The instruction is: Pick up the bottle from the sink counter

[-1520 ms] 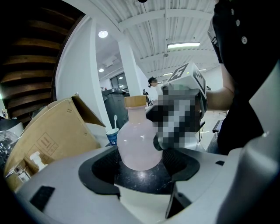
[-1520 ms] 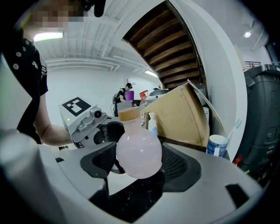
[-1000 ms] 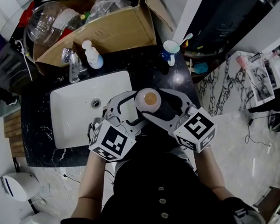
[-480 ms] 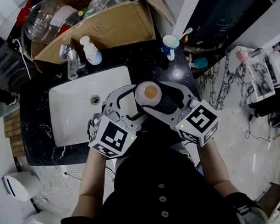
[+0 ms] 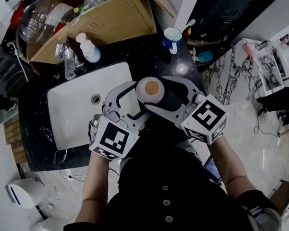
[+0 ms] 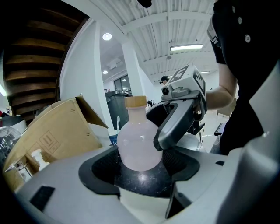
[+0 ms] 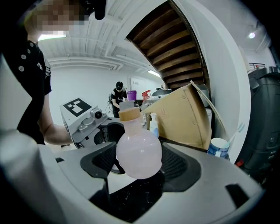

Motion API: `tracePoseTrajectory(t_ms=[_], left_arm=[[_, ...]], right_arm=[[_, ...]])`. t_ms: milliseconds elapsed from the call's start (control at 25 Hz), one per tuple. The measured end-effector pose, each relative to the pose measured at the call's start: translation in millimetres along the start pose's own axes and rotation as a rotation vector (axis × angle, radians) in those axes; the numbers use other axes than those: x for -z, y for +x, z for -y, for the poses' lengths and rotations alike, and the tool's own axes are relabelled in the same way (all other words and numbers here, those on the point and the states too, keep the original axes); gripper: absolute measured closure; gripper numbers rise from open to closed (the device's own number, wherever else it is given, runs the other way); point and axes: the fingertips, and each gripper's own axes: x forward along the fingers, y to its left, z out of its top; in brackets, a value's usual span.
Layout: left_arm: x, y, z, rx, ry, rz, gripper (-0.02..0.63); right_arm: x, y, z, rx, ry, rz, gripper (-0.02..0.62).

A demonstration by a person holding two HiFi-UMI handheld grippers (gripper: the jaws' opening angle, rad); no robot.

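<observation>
The bottle (image 5: 150,89) is a round pale pink flask with a tan cork cap, hanging above the black sink counter (image 5: 151,56). My right gripper (image 5: 157,98) is shut on its belly, one finger on each side. In the right gripper view the bottle (image 7: 138,151) fills the gap between the jaws of that gripper (image 7: 139,168), its base off the counter. My left gripper (image 5: 135,102) is open, its jaws spread wide just left of the bottle. In the left gripper view the bottle (image 6: 138,140) stands beyond that gripper (image 6: 142,168), with a right gripper finger (image 6: 175,124) pressed on its side.
A white sink basin (image 5: 73,110) lies to the left, with a faucet (image 5: 69,65) and a white pump bottle (image 5: 87,46) behind it. A cardboard box (image 5: 105,21) stands at the back. A blue-and-white cup (image 5: 172,37) with a toothbrush sits at the counter's back right. A marble floor (image 5: 239,116) lies to the right.
The bottle stays in the right gripper. Both grippers and the bottle have shifted slightly, and the counter has slid a little up and left in the view.
</observation>
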Motion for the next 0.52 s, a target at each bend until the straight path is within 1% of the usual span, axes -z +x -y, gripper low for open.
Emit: tracePoseTrajectory(t_ms=[160, 360, 520], left_arm=[[0.9, -0.5, -0.2, -0.001, 0.007, -0.008, 0.273], [2.8, 0.7, 1.5, 0.002, -0.003, -0.008, 0.273], [-1.2, 2.3, -0.2, -0.002, -0.004, 0.013, 0.273]], right_arm=[[-2.6, 0.5, -2.8, -0.001, 0.030, -0.002, 0.267], [1.8, -0.4, -1.2, -0.011, -0.001, -0.014, 0.267], [-1.7, 0.9, -0.9, -0.007, 0.037, -0.016, 0.267]])
